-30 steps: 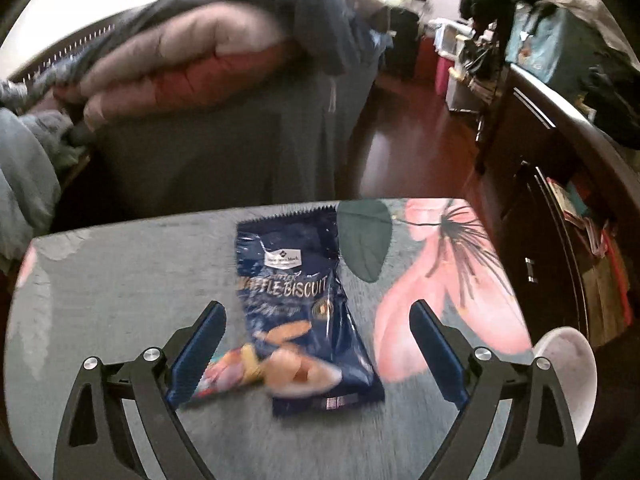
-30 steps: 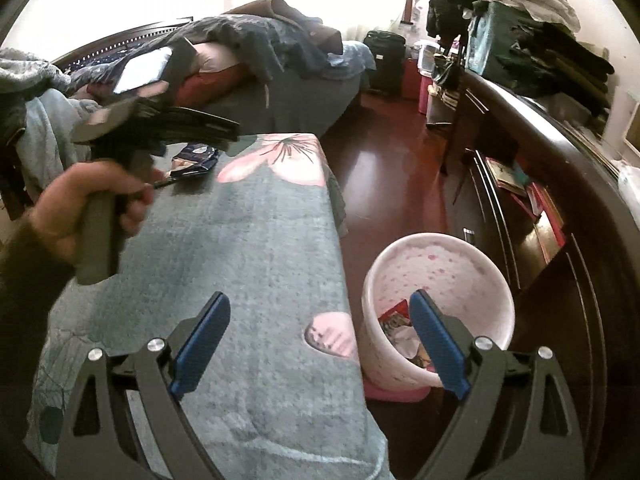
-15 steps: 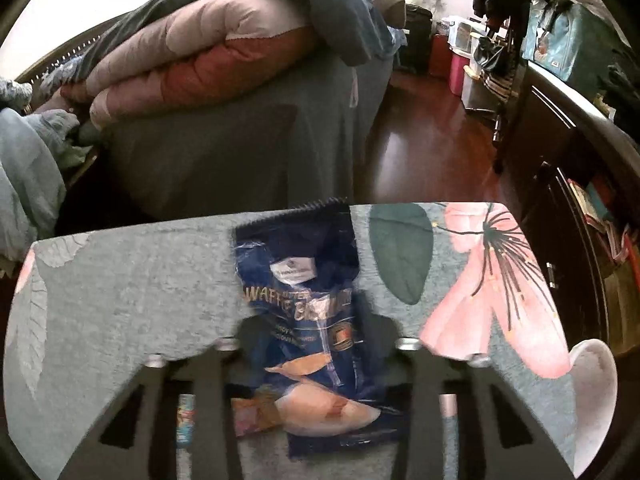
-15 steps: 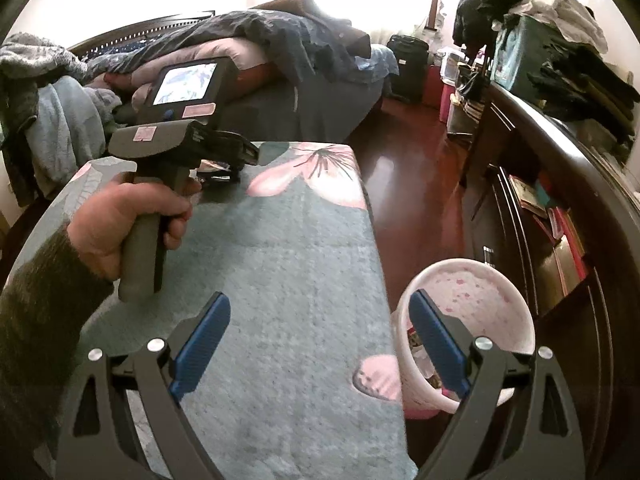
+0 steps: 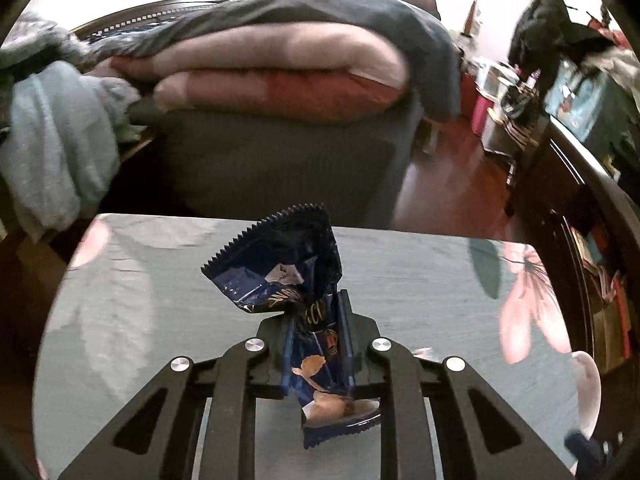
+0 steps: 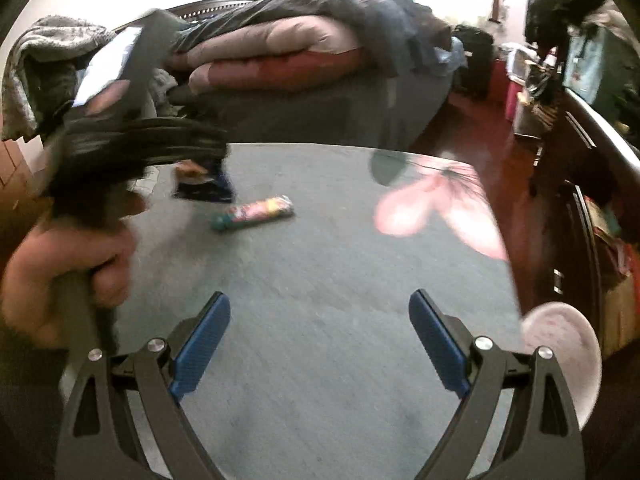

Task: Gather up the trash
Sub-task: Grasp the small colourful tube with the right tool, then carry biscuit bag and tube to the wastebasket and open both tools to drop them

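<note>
Since a second ago our left gripper [image 5: 318,344] clamped the blue wrapper [image 5: 316,328], lifting it clear. Right gripper [image 6: 320,344] gapes empty. Keep hold; swing to bin [image 6: 560,352].

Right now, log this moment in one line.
left gripper: shut on blue wrapper | right gripper: open, empty | candy roll: on table
</note>
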### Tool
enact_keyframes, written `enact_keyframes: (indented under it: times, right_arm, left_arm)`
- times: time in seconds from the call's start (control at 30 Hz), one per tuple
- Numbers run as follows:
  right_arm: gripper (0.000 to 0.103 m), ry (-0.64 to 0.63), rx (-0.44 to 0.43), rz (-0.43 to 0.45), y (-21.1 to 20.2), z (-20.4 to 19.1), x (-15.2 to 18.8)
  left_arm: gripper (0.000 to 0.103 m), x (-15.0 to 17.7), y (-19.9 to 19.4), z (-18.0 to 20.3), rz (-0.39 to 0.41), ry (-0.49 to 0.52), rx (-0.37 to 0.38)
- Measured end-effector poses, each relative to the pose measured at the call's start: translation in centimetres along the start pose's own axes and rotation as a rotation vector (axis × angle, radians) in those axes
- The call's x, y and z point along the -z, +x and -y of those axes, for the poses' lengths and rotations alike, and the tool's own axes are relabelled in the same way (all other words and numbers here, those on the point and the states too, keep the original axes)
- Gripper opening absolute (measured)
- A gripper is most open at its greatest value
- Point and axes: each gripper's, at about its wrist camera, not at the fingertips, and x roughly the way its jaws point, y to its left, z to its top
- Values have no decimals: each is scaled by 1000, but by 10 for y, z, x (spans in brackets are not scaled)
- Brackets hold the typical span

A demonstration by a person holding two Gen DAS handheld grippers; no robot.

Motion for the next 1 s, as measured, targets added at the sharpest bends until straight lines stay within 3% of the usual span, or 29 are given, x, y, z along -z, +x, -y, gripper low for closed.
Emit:
enact_keyframes:
  times: [0.17, 0.43, 0.63, 0.7, 1.0]
  right_arm:
    - [91, -92, 16, -2, 40, -28, -28]
    - [92, -161, -55, -64, 104, -58, -49]
    - [90, -146, -83, -73, 116, -60, -59]
    - [82, -148, -84, -73, 114, -58, -59]
    - [81, -142, -54, -87, 91, -58, -41]
  left_arm:
    - [19, 2, -14, -40, 22, -28, -21]
    - [19, 6, -24, -81, 27, -51, -39]
    - [19, 8, -29, -95, 35, -59, -45]
    - [19, 9, -31, -96, 37, -58, -43]
    - [19, 18, -44, -91, 39, -55, -36]
